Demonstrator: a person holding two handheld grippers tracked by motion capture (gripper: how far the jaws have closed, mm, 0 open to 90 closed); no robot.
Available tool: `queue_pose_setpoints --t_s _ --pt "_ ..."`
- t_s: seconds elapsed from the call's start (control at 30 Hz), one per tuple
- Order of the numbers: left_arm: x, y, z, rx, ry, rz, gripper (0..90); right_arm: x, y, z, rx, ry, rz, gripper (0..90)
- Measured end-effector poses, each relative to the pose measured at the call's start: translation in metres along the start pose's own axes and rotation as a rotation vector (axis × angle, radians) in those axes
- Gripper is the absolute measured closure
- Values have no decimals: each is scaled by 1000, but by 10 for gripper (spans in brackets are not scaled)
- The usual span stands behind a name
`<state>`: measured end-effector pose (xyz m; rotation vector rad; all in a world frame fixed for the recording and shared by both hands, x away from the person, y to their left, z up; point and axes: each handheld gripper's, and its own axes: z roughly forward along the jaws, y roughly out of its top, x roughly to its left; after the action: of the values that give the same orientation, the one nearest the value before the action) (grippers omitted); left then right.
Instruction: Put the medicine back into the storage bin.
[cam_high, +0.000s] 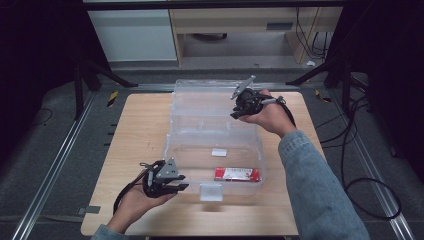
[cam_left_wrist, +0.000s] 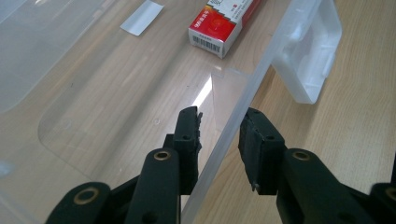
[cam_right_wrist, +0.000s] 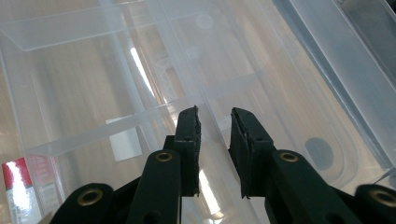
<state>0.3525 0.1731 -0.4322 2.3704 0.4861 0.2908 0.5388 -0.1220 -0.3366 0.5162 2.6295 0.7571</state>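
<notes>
Your left gripper (cam_high: 181, 183) straddles the near-left rim of the clear plastic storage box (cam_high: 176, 152): one jaw inside the wall, one outside, and drawn in to a clamp on that thin wall (cam_left_wrist: 223, 140). Your right gripper (cam_high: 235, 111) sits at the raised lid (cam_right_wrist: 70, 28) near the far right corner of the table (cam_high: 140, 130); its jaws stand narrowly apart around a moulded rib of the lid (cam_right_wrist: 211, 123), and whether the pads press on it cannot be told from this angle.

Box: open, on the middle of the table, lid hinged up at the far side. Judged light and nearly empty, with smooth walls that look slippery and likely to flex; a one-sided lift would probably twist it. Take hold at the thick rim or near a corner, where the plastic is stiffest, rather than mid-wall.

Inside, on the floor: a red-and-white carton (cam_left_wrist: 219, 25) toward the near right, and a small white label (cam_left_wrist: 141, 17) just beyond it. A clear latch tab (cam_left_wrist: 310, 51) hangs off the near wall, right of your left gripper.
</notes>
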Motion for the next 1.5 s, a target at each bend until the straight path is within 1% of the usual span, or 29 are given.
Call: queue_pose_setpoints --t_s 0.1,0.17,0.2,0.23,0.27,0.3,0.33,0.37,0.47,0.53,0.6,0.63,0.7,0.73,0.8,0.83,0.97,1.1,1.27,1.3,1.4,1.5 --pt "1 0 1 -10 -6 10 695 -1 3 2 19 -3 -22 735" --pt "2 0 2 -22 -10 0 698 -2 5 2 31 -5 -40 738" --pt "2 -1 2 -25 -10 -3 699 -2 6 3 30 -3 -45 740" --pt "3 -1 1 -20 -16 3 700 -3 6 3 29 -1 -50 744" --pt "3 -1 1 -23 -17 3 700 -2 7 3 34 -1 -46 751" --pt "3 -1 2 -28 -18 4 701 -2 7 3 36 2 -68 760" --pt "3 -2 2 -36 -20 4 701 -1 7 2 37 1 -76 770" --pt "3 -2 2 -41 -21 0 702 0 8 2 36 1 -101 778" --pt "4 -3 2 -51 -27 -8 704 1 10 1 55 5 -133 803" --pt "4 -3 2 -52 -26 -9 705 1 10 1 57 7 -140 810" --pt "3 -3 2 -53 -24 -9 705 1 13 1 69 10 -165 823" --pt "3 -3 3 -54 -23 -10 705 2 13 0 75 12 -164 829" --pt "2 -3 2 -58 -13 3 706 2 14 -1 76 16 -178 839" --pt "2 -3 2 -53 -10 9 706 3 15 -2 76 20 -175 843" --pt "1 -2 2 -52 -6 6 706 4 16 -3 78 22 -186 851" --pt "1 -2 2 -57 -7 -2 706 5 16 -4 81 22 -179 854" --pt "2 -2 2 -51 -8 -7 706 8 19 -7 80 27 -178 864" --pt "1 -2 2 -52 -7 -8 704 12 20 -13 83 34 -194 876" --pt "1 -2 2 -49 -5 -10 702 21 21 -25 69 34 -209 880" --pt "1 -2 2 -53 -3 -15 701 26 21 -29 66 31 -205 880" --pt "1 -2 2 -51 -2 -10 700 29 21 -33 57 30 -210 881" --pt "0 -1 2 -52 -1 -12 700 33 20 -36 48 32 -203 882"
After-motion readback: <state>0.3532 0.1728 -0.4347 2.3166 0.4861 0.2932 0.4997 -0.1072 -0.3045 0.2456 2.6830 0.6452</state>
